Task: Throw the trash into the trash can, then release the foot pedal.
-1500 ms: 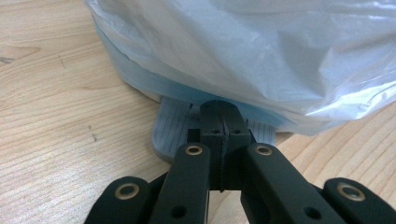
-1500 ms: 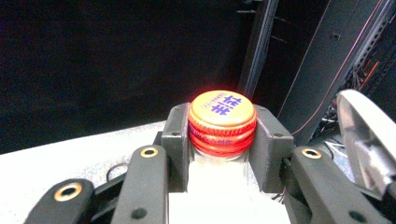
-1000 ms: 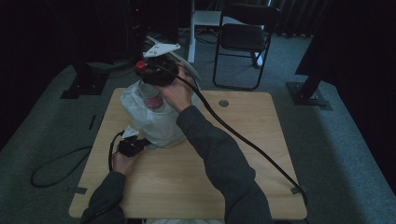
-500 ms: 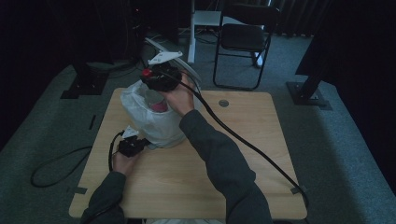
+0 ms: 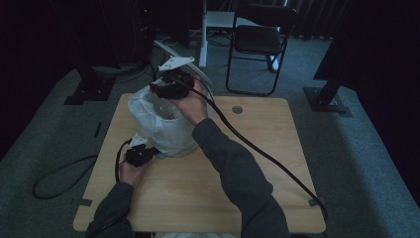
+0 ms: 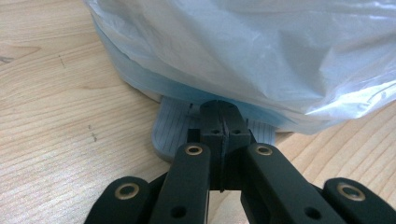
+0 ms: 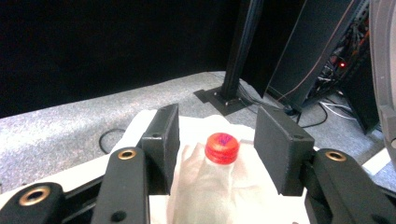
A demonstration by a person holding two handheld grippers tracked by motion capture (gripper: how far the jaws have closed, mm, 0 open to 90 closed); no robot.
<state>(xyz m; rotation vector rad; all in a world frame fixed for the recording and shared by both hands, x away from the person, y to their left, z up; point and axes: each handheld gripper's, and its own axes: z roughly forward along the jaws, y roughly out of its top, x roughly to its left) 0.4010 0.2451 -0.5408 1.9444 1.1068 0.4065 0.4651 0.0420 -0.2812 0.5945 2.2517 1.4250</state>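
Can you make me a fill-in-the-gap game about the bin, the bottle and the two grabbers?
1. The bottle has a ____ cap.
2. The bin is lined with a white plastic ____.
3. The left gripper presses the bin's grey ____.
4. The right gripper has just been opening; its jaws are ____ around the bottle.

Missing words: red; bag; pedal; open

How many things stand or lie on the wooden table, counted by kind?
White plastic-lined pedal bin: 1
Clear bottle with red screw cap, inside the bin: 1
Black two-jaw tongs: 2, left and right
Total: 4
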